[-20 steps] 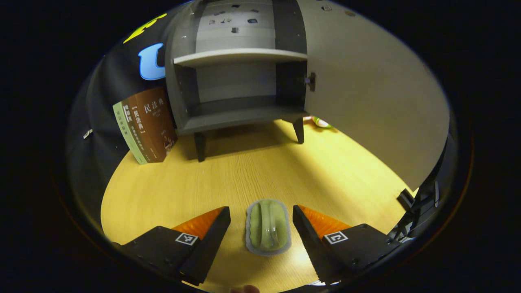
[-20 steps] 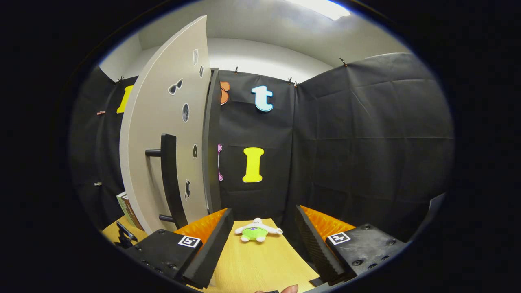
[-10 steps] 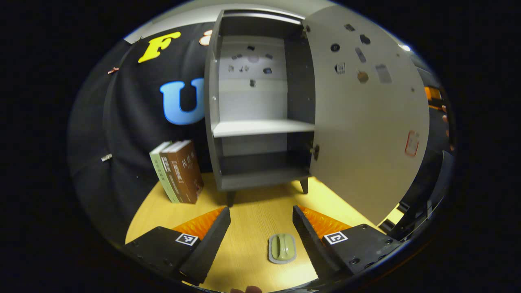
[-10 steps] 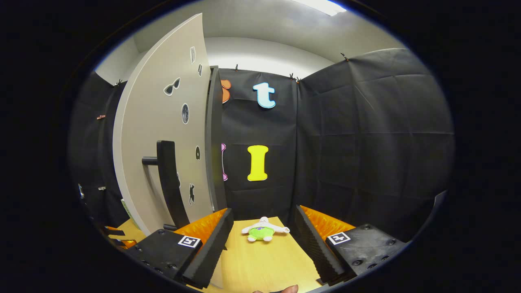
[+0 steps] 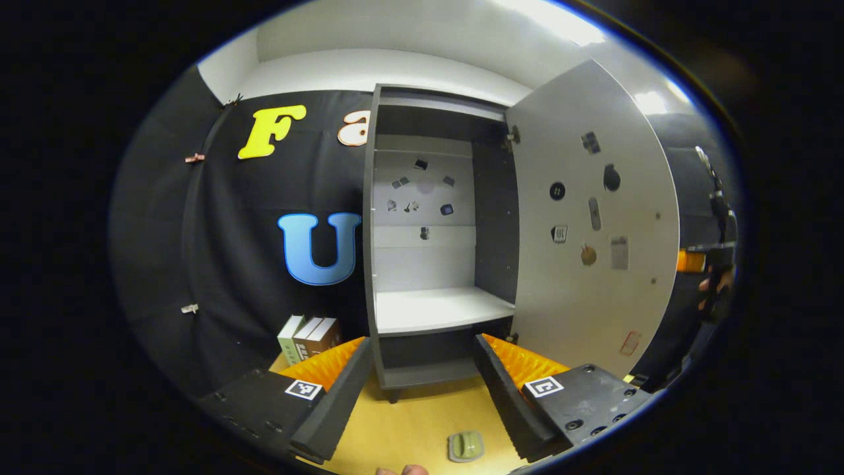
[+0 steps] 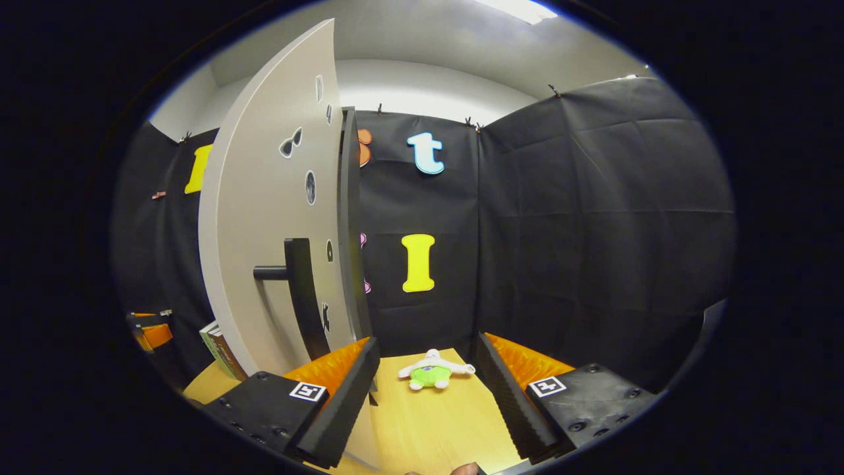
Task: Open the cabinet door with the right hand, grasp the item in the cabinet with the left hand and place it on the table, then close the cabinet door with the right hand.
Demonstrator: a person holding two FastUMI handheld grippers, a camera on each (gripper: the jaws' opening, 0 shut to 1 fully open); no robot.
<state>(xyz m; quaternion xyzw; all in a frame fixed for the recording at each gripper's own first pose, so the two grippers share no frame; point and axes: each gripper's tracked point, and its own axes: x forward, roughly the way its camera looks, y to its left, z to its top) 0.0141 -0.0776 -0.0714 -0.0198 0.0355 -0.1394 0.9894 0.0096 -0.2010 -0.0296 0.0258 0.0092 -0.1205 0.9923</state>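
With the item (image 5: 465,446) set on the table (image 5: 409,422) between our open, empty left gripper (image 5: 422,389), our right gripper (image 6: 428,389), open and empty, must next take the door (image 6: 270,218) handle (image 6: 300,290) to its left.

you see three upright books (image 5: 306,336) against the black wall cloth, and a small green-and-white plush toy (image 6: 432,374) lying near the far cloth.

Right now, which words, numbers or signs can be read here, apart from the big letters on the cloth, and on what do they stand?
None can be read.
Books: spine print, too small to read.
Cabinet door: small stickers, blurred, no legible words.
Cabinet back panel: small stickers, too small to read.
Left tongs, right tongs: square coded markers, patterns, not words.
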